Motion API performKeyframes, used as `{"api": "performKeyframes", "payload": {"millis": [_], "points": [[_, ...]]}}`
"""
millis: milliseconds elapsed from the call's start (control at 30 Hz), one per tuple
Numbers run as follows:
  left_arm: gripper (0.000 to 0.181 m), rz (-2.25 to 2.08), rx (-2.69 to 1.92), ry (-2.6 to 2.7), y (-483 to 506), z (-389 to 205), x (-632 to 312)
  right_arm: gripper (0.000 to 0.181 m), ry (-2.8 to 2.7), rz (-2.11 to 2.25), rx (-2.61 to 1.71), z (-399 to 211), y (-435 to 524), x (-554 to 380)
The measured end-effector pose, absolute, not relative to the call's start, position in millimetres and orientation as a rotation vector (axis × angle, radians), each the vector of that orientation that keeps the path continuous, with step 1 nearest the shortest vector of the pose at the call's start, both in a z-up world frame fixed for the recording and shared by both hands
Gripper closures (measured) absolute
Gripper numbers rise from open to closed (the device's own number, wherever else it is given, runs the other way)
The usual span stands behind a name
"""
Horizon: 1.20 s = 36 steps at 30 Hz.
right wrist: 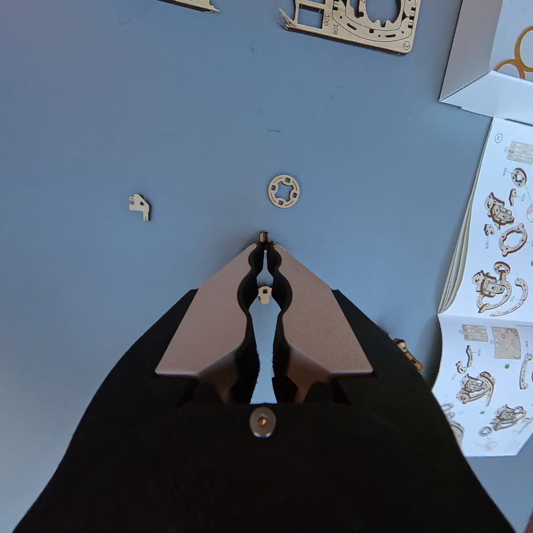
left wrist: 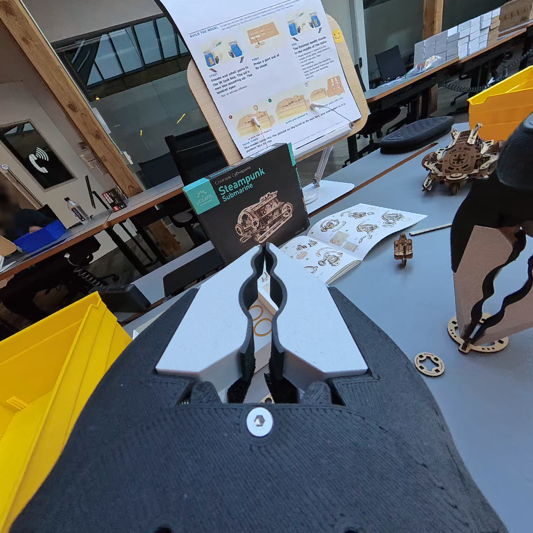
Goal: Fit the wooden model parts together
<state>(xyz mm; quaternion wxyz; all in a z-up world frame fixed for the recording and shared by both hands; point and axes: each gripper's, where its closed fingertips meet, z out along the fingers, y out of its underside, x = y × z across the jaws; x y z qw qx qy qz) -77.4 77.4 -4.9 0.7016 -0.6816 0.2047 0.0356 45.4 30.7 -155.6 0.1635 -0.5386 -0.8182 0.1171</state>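
My right gripper is shut on a small dark-edged wooden piece and points down at the grey table. In the left wrist view the right gripper presses that piece against a flat horseshoe-shaped wooden ring on the table. A small round wooden disc with a notched hole lies just beyond the tips; it also shows in the left wrist view. My left gripper is shut and empty, held above the table to the left.
A loose wooden tab and a punched part sheet lie on the table. An open booklet, kit box, white box with rubber bands, part-built model and yellow bins surround the work area. Tip to tip, the grippers are about 20 centimetres apart.
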Motion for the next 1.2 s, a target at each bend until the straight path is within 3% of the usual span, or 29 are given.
{"api": "performKeyframes", "payload": {"millis": [333,533,867,967,1200], "points": [[0.181,0.091,-1.523,0.464,78.2,-7.0,-76.6,0.179,-2.328,0.231,-1.434,-156.0,31.0,45.5],[0.181,0.090,-1.509,0.451,76.3,-2.6,-79.3,0.179,-2.317,0.422,-1.578,-156.2,30.3,45.5],[0.181,0.019,-1.512,0.338,75.4,3.9,-103.8,0.179,-2.275,0.231,-1.555,-155.4,30.1,47.0],[0.181,0.007,-1.516,0.321,75.9,3.7,-107.1,0.162,-2.304,0.281,-1.556,-140.6,20.8,39.6],[0.181,0.014,-1.512,0.319,75.0,5.3,-108.9,0.162,-2.574,0.081,-1.481,-150.9,25.8,49.7]]}}
